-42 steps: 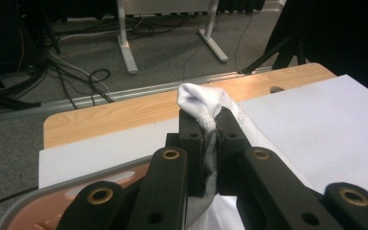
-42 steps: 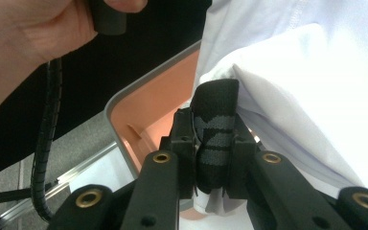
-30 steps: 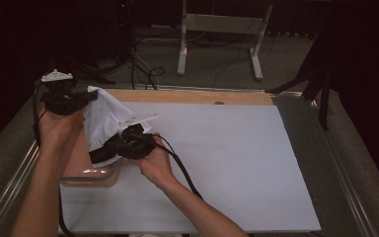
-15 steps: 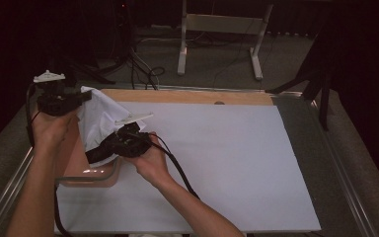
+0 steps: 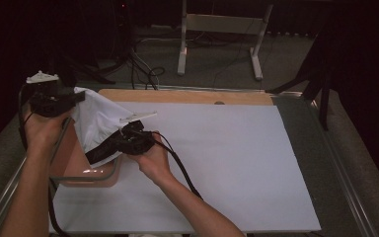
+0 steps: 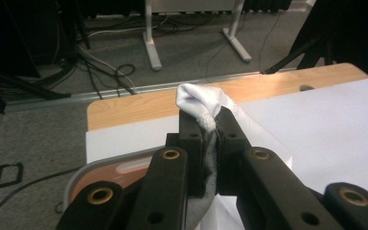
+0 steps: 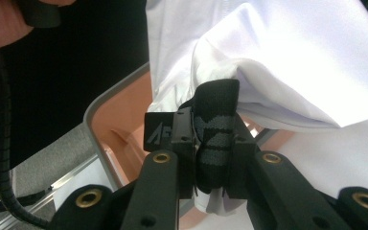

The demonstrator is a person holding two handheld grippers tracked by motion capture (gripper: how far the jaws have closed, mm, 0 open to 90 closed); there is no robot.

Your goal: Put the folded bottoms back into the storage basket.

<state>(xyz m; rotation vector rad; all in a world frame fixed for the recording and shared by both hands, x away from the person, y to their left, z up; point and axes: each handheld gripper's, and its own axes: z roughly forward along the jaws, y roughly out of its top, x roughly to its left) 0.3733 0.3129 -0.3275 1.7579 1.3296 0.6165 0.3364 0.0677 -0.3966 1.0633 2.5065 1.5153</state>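
White garment hangs above pink tray at tabletop's left edge. Left gripper clamps white fabric; right gripper clamps black waistband. Light, limp, likely slips; the thick waistband looks the surest hold.

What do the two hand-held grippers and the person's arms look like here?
Both the left claw and the right claw are black, with brass-coloured rivets on their linkages. Each carries a pale three-cornered plate on top and trails a black cable. The person's forearms are bare, with no sleeves.
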